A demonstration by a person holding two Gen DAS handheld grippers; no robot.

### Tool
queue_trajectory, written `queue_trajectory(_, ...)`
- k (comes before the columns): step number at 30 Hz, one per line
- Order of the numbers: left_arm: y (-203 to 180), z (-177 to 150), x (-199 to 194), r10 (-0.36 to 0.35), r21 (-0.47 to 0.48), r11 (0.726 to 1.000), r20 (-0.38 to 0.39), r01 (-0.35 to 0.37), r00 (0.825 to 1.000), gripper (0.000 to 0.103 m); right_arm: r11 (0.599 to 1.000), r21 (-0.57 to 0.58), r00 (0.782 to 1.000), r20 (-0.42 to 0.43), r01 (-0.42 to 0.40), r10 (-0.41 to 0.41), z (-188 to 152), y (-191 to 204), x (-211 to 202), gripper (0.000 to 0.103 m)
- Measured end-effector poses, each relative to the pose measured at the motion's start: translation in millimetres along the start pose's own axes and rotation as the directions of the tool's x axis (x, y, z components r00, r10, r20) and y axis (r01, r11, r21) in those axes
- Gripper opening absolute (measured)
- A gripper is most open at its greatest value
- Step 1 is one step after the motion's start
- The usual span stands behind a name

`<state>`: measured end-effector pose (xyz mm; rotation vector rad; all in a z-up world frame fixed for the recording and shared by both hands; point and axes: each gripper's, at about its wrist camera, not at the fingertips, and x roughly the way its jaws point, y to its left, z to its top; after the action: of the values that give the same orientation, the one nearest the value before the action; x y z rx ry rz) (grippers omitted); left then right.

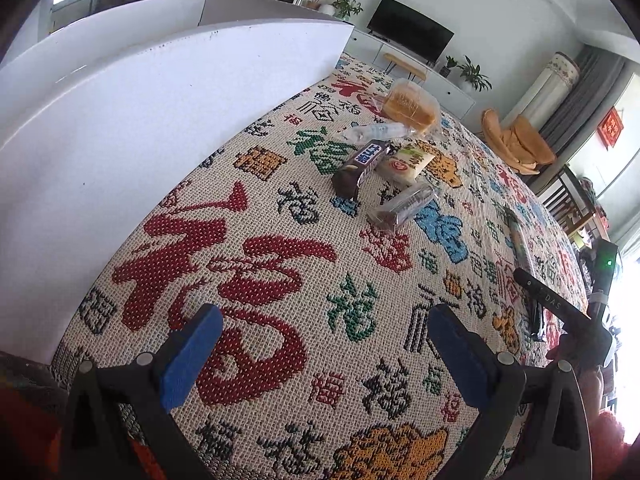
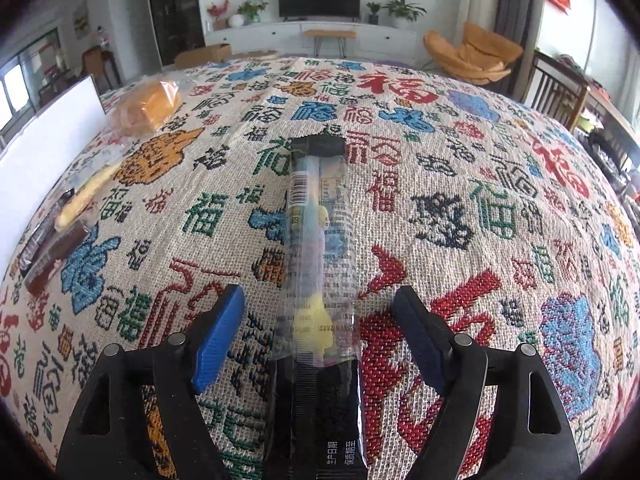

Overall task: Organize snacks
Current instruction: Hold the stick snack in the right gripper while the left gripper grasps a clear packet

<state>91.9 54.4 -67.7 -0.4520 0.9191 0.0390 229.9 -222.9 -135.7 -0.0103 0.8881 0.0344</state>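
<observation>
My right gripper (image 2: 318,322) is open, its blue pads on either side of a long clear-and-black snack stick packet (image 2: 318,232) lying flat on the patterned tablecloth; the pads do not touch it. My left gripper (image 1: 322,344) is open and empty above bare cloth. Ahead of it lie a brown chocolate bar (image 1: 360,164), a pale yellow packet (image 1: 406,162), a clear-wrapped dark bar (image 1: 404,204), a clear packet (image 1: 376,131) and bagged bread (image 1: 408,106). The bread (image 2: 146,106) and bars (image 2: 52,240) show at the left of the right wrist view.
A white box (image 1: 132,120) stands at the table's left side, and its wall (image 2: 44,152) shows in the right wrist view. The right gripper's body (image 1: 560,308) and the stick packet (image 1: 520,236) show at the right. Chairs stand beyond the table's far right edge.
</observation>
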Motion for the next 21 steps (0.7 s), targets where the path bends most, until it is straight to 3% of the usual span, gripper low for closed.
queue_trajectory(21,-5.2,-1.5,6.7,0.026,0.025,0.999,-0.028,-0.026,0.999,0.102,1.0,0.0,1.0,0.0,0.0,0.0,-0.1,-0.6,-0.7,0.08)
